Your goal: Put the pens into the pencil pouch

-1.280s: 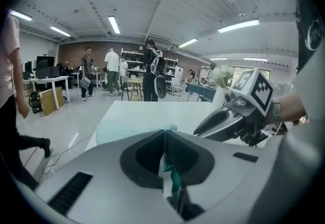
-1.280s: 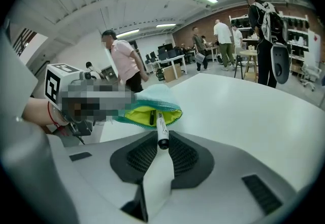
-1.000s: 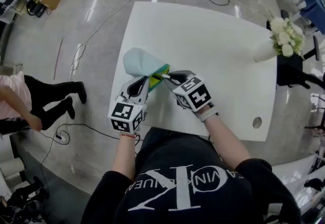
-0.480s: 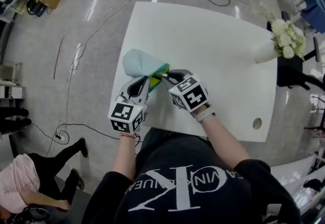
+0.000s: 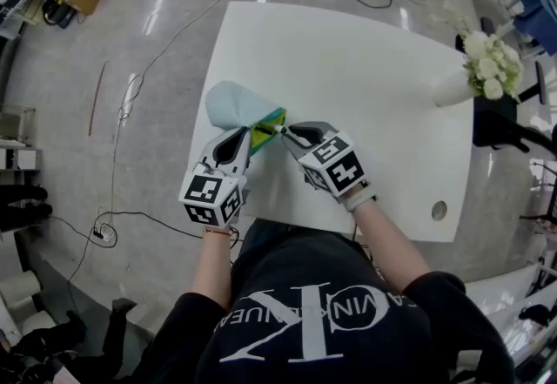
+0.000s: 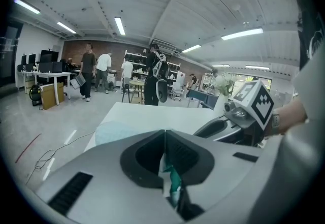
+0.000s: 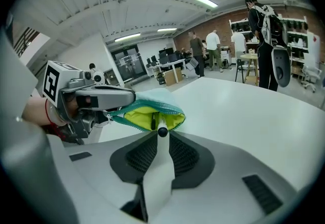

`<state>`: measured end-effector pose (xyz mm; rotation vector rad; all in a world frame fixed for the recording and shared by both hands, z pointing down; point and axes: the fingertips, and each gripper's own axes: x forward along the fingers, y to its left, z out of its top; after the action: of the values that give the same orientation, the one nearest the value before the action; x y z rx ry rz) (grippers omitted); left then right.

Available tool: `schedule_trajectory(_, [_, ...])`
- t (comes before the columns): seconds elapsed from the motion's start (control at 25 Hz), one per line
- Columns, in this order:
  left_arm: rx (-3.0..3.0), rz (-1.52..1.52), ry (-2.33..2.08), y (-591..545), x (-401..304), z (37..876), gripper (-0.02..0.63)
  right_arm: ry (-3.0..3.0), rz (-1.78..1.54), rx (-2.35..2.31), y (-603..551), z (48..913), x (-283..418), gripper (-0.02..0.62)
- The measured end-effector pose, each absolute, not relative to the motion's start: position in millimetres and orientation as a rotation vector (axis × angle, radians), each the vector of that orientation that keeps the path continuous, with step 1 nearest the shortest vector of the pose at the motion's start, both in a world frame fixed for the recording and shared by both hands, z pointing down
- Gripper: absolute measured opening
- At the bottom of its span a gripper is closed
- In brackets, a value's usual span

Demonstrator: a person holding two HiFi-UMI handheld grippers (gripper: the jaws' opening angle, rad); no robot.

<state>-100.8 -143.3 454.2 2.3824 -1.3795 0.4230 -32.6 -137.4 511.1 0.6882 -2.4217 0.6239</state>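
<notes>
While my left gripper (image 6: 165, 139) is clenched on the teal zip edge of the pale blue fabric pencil pouch (image 5: 228, 105), holding its yellow-lined mouth open on the white table (image 5: 374, 86), my right gripper (image 7: 160, 136) grasps a white pen with a black tip (image 7: 157, 172) just at that mouth, so I judge this pen still has to go in.

Only readable print: large white "CK" logo, seen upside down, on the person's black shirt (image 5: 305, 330), near side; smaller lettering across it unclear.
</notes>
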Motion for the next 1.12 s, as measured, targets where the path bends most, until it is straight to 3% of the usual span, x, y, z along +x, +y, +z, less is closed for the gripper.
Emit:
schedule_trajectory(0.36, [2.417,0.448,-1.321,-141,-92,456,0.011,-2.413,0.590,0.664,-137,513,-38,0.018])
schedule_trajectory(1.12, [2.398,0.492,-1.314,-135,-96,477,0.011,-2.381,0.619,0.702,-142,523,-30,0.012])
